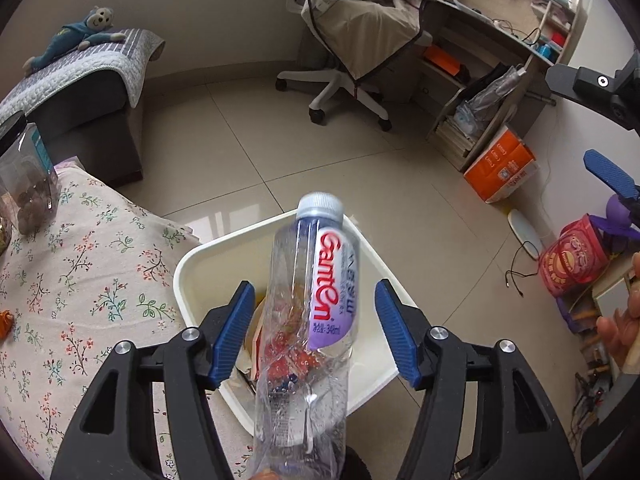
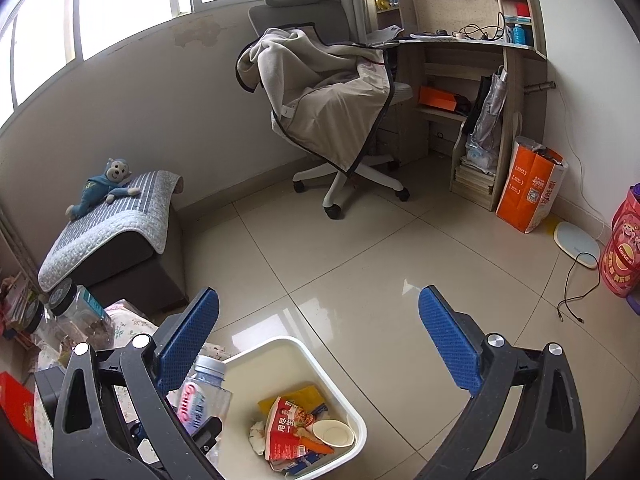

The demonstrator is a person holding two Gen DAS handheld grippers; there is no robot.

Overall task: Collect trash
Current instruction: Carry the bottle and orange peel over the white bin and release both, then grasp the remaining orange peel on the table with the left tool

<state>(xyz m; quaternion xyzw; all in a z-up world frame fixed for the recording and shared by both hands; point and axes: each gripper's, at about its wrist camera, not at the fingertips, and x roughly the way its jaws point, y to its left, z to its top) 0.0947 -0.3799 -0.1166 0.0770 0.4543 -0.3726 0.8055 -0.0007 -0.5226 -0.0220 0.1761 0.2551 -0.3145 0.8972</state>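
A clear plastic water bottle [image 1: 316, 312] with a purple and red label stands between the fingers of my left gripper [image 1: 316, 328], over the white trash bin [image 1: 200, 264]. The blue pads [image 1: 236, 328] are spread wide and do not touch the bottle, so the gripper is open. The bottle also shows in the right wrist view [image 2: 204, 392] at the bin's left rim. The bin [image 2: 352, 408] holds a red food wrapper [image 2: 292, 428], a paper cup [image 2: 334, 434] and other scraps. My right gripper [image 2: 320, 344] is open and empty above the floor beside the bin.
A table with a floral cloth [image 1: 80, 280] lies left of the bin, with clear jars [image 1: 28, 184] on it. A draped office chair [image 2: 332, 120], a desk [image 2: 472, 80], an orange bag [image 2: 528, 192], a padded bench with a toy monkey [image 2: 104, 188] and a floor cable [image 2: 576, 292] stand around.
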